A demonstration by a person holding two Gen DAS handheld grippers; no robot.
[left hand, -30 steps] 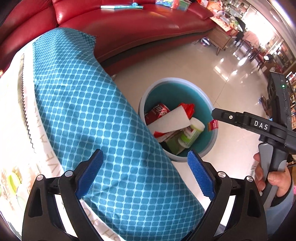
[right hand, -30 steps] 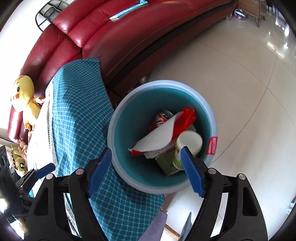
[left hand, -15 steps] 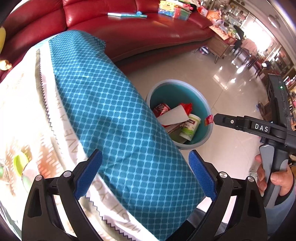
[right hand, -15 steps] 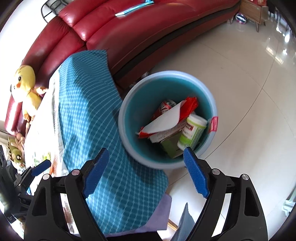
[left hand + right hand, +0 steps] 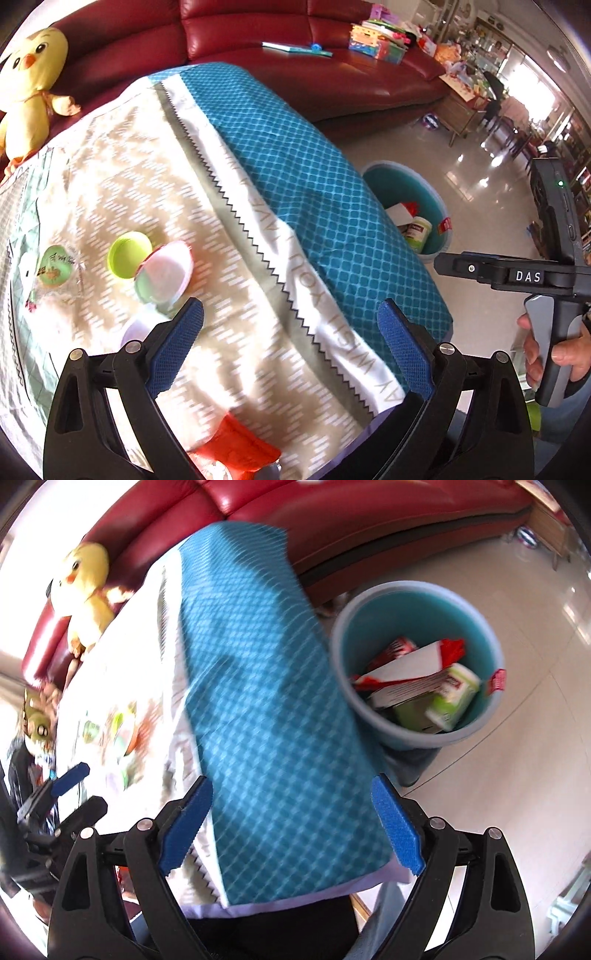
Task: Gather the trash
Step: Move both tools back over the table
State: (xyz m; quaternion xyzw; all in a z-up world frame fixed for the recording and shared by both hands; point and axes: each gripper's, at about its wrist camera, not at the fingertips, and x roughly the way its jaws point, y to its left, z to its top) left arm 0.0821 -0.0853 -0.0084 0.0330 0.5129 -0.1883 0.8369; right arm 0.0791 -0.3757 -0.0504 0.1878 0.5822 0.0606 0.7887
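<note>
Left tongs [image 5: 290, 349]: held released, empty, over the table [image 5: 110, 177].
Right tongs [image 5: 291, 827]: being opened, nothing gripped.
Trash bin [image 5: 461, 734]: seen beyond the right tongs, already filled.
Green lid [image 5: 129, 254]: spotted ahead-left of the left tongs.

We see red leather sofa [image 5: 332, 77] behind table, curving along tiled floor [image 5: 517, 775]. Yellow duck plush [image 5: 26, 85] sits at sofa's left end, just beside table edge. Tablecloth [image 5: 147, 206] covers table: beige patterned top, white zigzag band, blue diamond-print border [image 5: 314, 192] hanging over side. Thin book [image 5: 295, 48] lies flat on sofa seat; colourful toys and boxes [image 5: 376, 40] piled further along. Wooden side table [image 5: 461, 114] stands past sofa end.
</note>
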